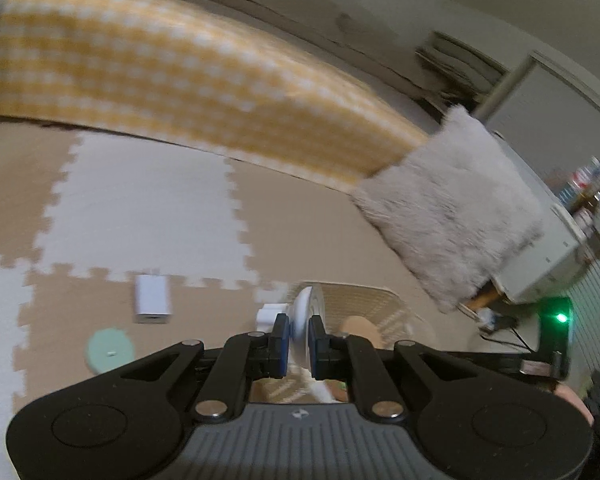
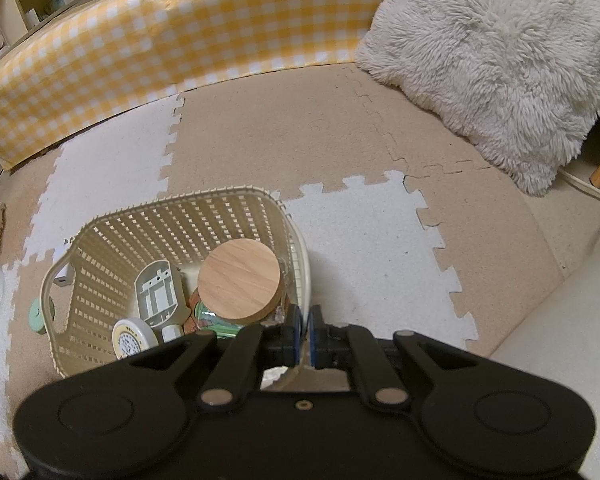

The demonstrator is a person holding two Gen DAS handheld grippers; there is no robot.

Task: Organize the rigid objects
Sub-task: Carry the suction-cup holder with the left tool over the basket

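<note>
In the left wrist view the left gripper [image 1: 299, 338] fills the bottom of the frame, its jaws clamped on the edge of a thin white disc [image 1: 303, 320] held on edge at lower centre. The disc looks light, stiff and smooth, likely plastic, so a rim grip could slip; a deeper bite across its face seems safer. Just beyond it lies the basket [image 1: 364, 300], largely hidden by the jaws. At lower left on the floor mat [image 1: 132, 216] sit a green lid [image 1: 110, 350] and a small white box [image 1: 153, 298], both blurred. In the right wrist view the right gripper [image 2: 303, 334] has its jaws clamped on the rim of the basket [image 2: 304, 256], at lower centre. Inside, a jar with a wooden lid [image 2: 239, 280] hides what is beneath it; a grey tray [image 2: 158, 294] and a round tin [image 2: 134, 338] lie beside it. At the left edge a clear round thing, cut off, may be the same disc.
</note>
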